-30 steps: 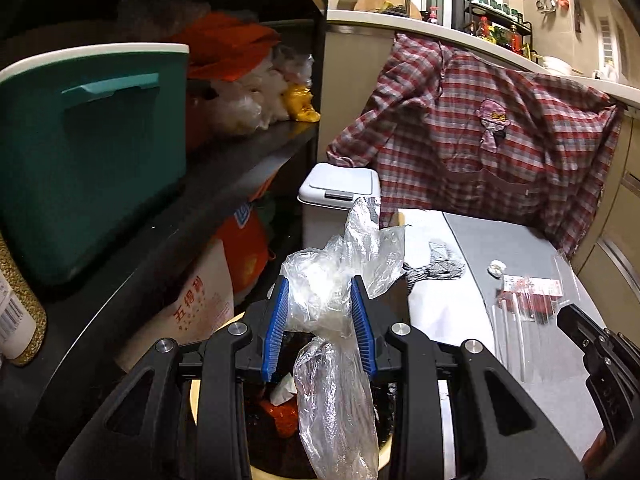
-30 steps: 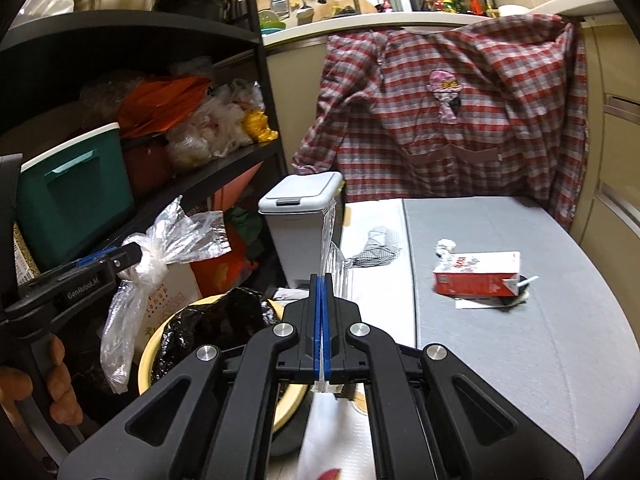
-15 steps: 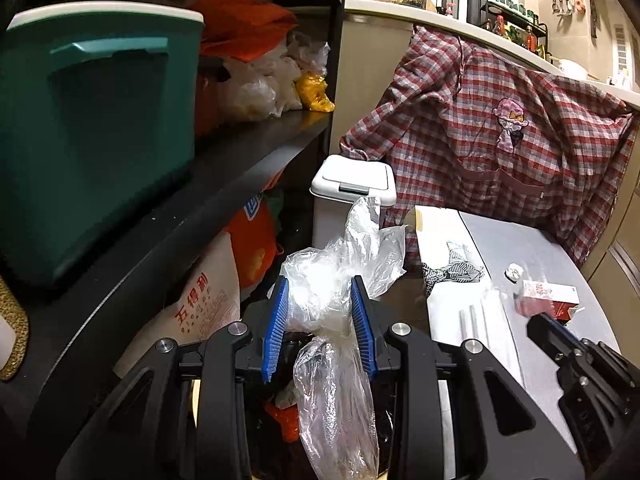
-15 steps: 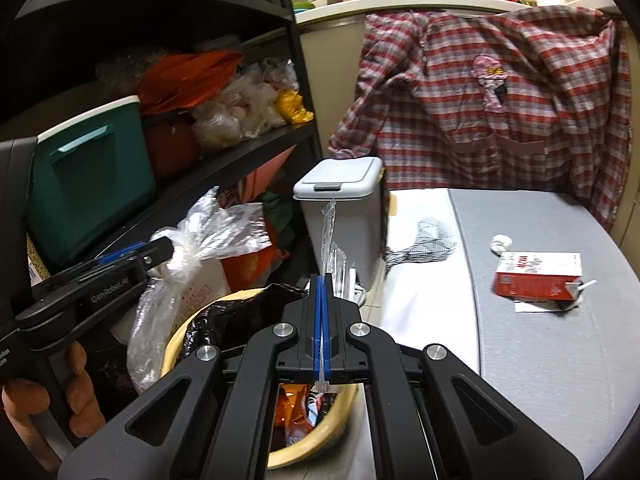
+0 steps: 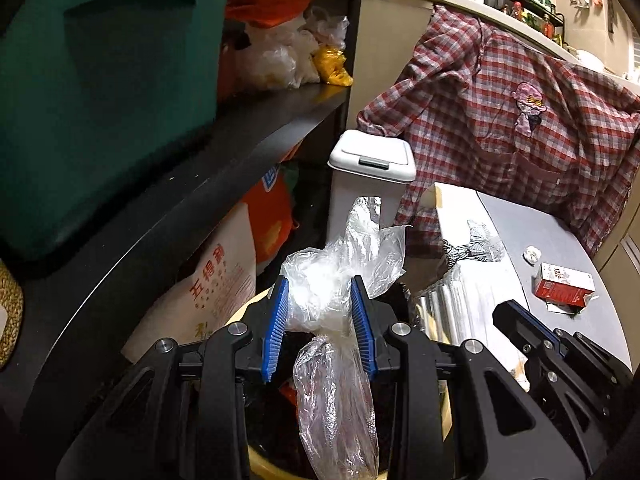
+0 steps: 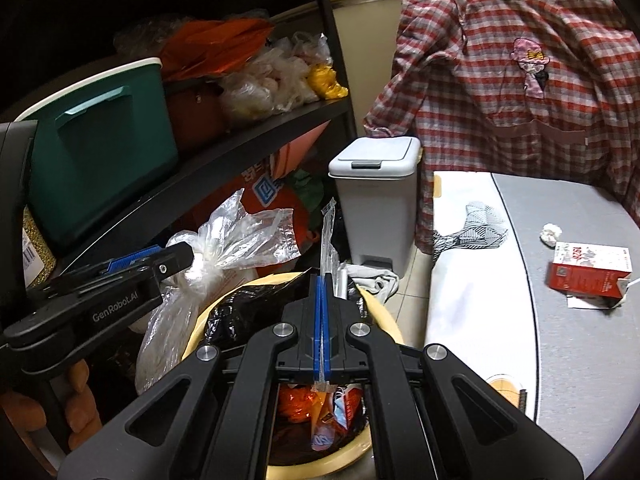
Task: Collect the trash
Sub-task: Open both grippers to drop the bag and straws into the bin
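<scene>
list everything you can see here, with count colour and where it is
crumpled plastic bag: 1, clear, pinched in the left gripper above the bin
thin plastic sleeve: 1, clear, clamped in the right gripper
trash bin: 1, yellow with black liner, below both grippers
pedal bin: 1, white, on the floor beside the shelf
carton: 1, red and white, lying on the grey table
paper wad: 1, white, beyond the carton
grey table: 1, at right
plaid shirt: 1, red checked, hanging behind the table
storage box: 1, teal, on the black shelf
left gripper: 1, black, blue pads
right gripper: 1, black, blue pads
</scene>
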